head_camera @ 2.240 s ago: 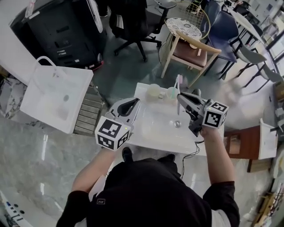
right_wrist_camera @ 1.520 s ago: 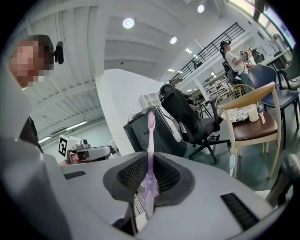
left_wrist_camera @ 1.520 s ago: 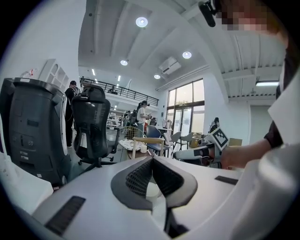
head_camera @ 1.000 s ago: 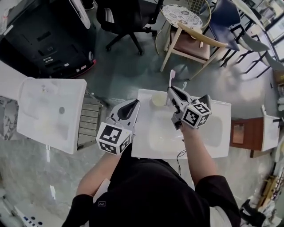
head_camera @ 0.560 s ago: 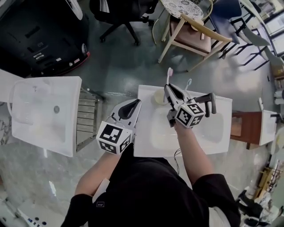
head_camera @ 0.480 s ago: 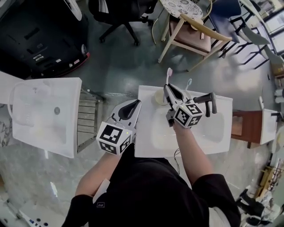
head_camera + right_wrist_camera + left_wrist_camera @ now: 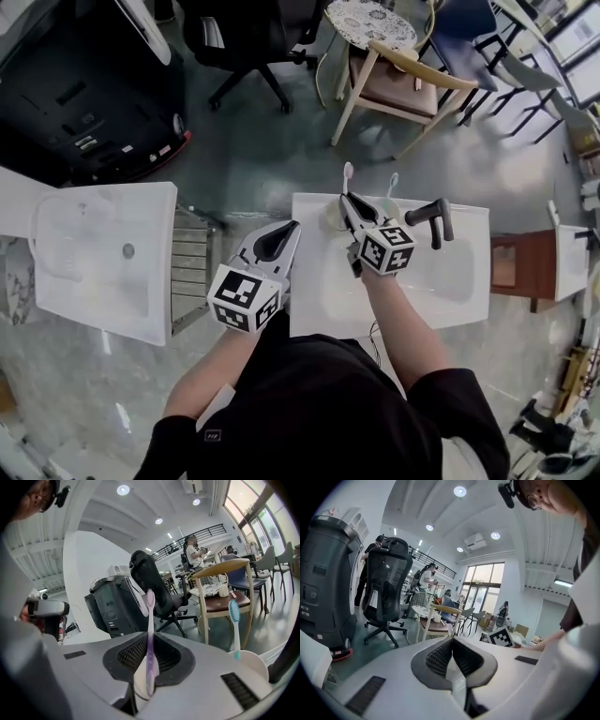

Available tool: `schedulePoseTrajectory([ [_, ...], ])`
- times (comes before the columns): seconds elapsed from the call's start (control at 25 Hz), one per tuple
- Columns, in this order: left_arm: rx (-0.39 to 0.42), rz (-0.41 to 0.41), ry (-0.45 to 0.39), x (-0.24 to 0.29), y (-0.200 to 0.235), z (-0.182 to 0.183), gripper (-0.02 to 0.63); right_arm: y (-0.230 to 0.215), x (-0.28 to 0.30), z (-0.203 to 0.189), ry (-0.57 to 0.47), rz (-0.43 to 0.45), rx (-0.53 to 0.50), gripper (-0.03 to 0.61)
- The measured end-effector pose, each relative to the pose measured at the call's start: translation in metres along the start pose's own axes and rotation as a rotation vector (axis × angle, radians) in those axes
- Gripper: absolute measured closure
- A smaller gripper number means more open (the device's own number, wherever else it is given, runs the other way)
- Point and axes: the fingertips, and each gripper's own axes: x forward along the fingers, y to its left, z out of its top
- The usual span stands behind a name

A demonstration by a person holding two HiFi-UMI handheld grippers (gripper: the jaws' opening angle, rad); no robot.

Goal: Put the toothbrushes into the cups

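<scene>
Purple toothbrush (image 7: 150, 613), clamped upright by the right gripper (image 7: 149, 638), may tip the cup (image 7: 139, 682) at lower centre if lowered off-centre; left gripper (image 7: 452, 641) closed, empty.

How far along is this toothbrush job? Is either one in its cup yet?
Done: the blue toothbrush stands in the right-hand cup.
In hand: the right gripper is shut on the purple toothbrush, held upright over the second cup; I can't tell whether its lower end is inside.
Left: lower it in and let go. The left gripper is shut and empty.
</scene>
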Motion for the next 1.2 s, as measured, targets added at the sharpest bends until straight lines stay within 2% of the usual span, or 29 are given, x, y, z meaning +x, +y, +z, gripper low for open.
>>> schedulePoseTrajectory([
  [0.36, 0.015, -0.056, -0.002, 0.008, -0.011, 0.013, 0.598, -0.001, -0.016, -0.001, 0.018, -0.025, 0.045, 0.522],
  [0.64, 0.025, -0.111, -0.009, 0.008, -0.02, 0.023, 0.598, -0.002, -0.039, 0.017, -0.049, -0.069, 0.067, 0.522],
  [0.8, 0.033, -0.148, -0.04, 0.005, -0.029, 0.033, 0.598, 0.008, -0.065, 0.043, -0.108, -0.083, 0.045, 0.523],
  [1.0, 0.178, -0.132, -0.075, 0.001, -0.05, 0.054, 0.598, 0.046, -0.109, 0.089, -0.193, 0.002, -0.051, 0.525],
  [1.2, 0.212, -0.058, -0.096, 0.021, -0.086, 0.063, 0.598, 0.051, -0.177, 0.128, -0.259, 0.089, -0.246, 0.534],
])
